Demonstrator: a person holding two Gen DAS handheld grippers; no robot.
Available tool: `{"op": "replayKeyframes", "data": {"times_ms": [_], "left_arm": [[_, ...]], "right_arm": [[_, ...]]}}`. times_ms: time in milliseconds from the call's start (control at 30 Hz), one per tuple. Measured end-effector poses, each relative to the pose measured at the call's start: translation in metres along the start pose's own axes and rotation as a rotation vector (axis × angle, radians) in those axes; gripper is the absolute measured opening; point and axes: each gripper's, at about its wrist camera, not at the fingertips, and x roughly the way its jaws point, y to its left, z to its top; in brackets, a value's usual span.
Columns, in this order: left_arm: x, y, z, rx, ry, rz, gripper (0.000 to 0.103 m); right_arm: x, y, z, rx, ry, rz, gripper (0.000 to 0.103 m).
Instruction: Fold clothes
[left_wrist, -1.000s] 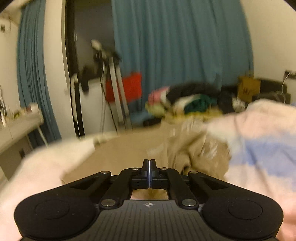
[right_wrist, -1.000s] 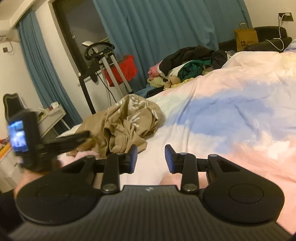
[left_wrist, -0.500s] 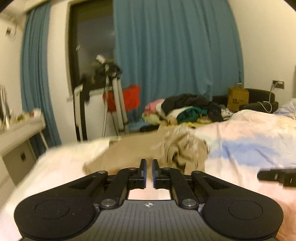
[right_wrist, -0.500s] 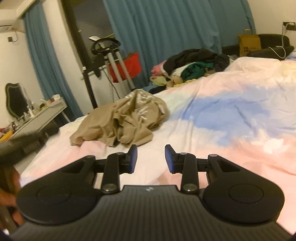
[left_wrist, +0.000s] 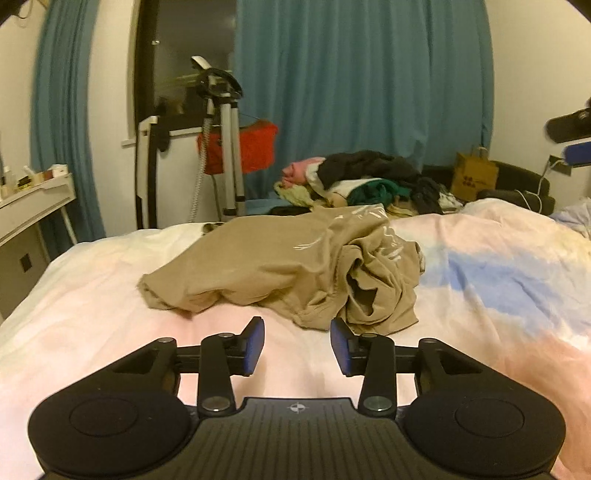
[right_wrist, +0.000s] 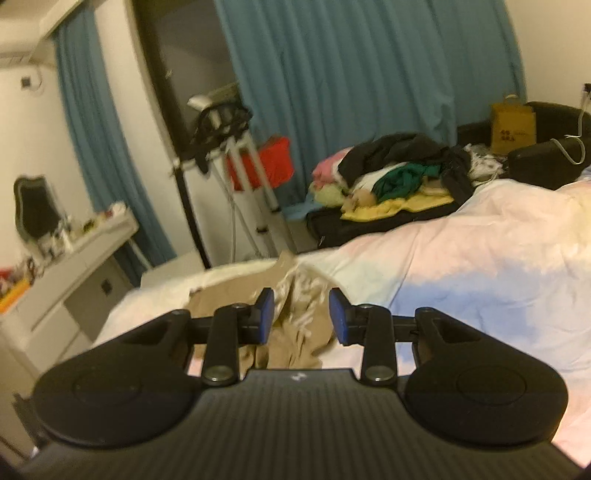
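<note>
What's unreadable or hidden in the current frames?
- Tan garment, right wrist view: near part hidden behind the right gripper; the rest is motion-blurred.
- Tan garment, left wrist view: crumpled, so garment type and printed markings are unreadable.
- Right gripper, left wrist view: cut off by the frame edge.
- Shelf items, right wrist view: blurred and small.

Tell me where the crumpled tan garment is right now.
The crumpled tan garment lies bunched on the pastel pink-and-blue bedspread, just ahead of the open left tool in the left wrist view, toward the bed's far edge, before the heap of mixed clothes.
</note>
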Motion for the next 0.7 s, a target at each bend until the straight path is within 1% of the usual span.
{"op": "replayKeyframes", "data": {"times_ms": [67,133,200,300,367,400,433,467,533,567,667,700], "left_arm": [[0.014,-0.005,0.005,0.008,0.005,-0.016,0.048],[0.026,-0.012,0.008,0.038,0.001,-0.030,0.049],[0.041,-0.022,0.008,0.088,0.003,-0.009,0.053],[0.066,-0.034,0.004,0.151,0.030,-0.004,0.054],[0.083,-0.042,0.002,0.194,0.047,0.003,0.054],[0.091,-0.045,-0.001,0.212,0.051,0.022,0.053],[0.099,-0.046,-0.002,0.223,0.056,0.057,0.050],[0.106,-0.046,-0.004,0.226,0.063,0.086,0.049],[0.121,-0.041,-0.005,0.199,0.090,0.122,0.045],[0.126,-0.039,-0.006,0.188,0.096,0.135,0.044],[0.131,-0.035,-0.007,0.169,0.065,0.143,0.044],[0.133,-0.034,-0.008,0.163,0.055,0.146,0.037]], "right_arm": [[-0.006,-0.015,-0.017,0.064,0.002,-0.010,0.041],[-0.012,-0.030,-0.038,0.133,0.004,-0.021,0.042],[-0.016,-0.046,-0.060,0.198,0.006,-0.019,0.042],[-0.014,-0.055,-0.083,0.230,0.014,-0.032,0.042],[-0.008,-0.055,-0.088,0.239,0.031,-0.020,0.042],[-0.004,-0.054,-0.090,0.238,0.036,-0.007,0.042],[0.000,-0.051,-0.092,0.230,0.041,0.010,0.042],[0.004,-0.050,-0.094,0.218,0.046,0.030,0.042],[0.014,-0.050,-0.101,0.225,0.053,0.056,0.042],[0.020,-0.050,-0.105,0.236,0.065,0.062,0.042],[0.037,-0.051,-0.114,0.269,0.104,0.080,0.042],[0.042,-0.053,-0.116,0.276,0.113,0.090,0.042]]}}
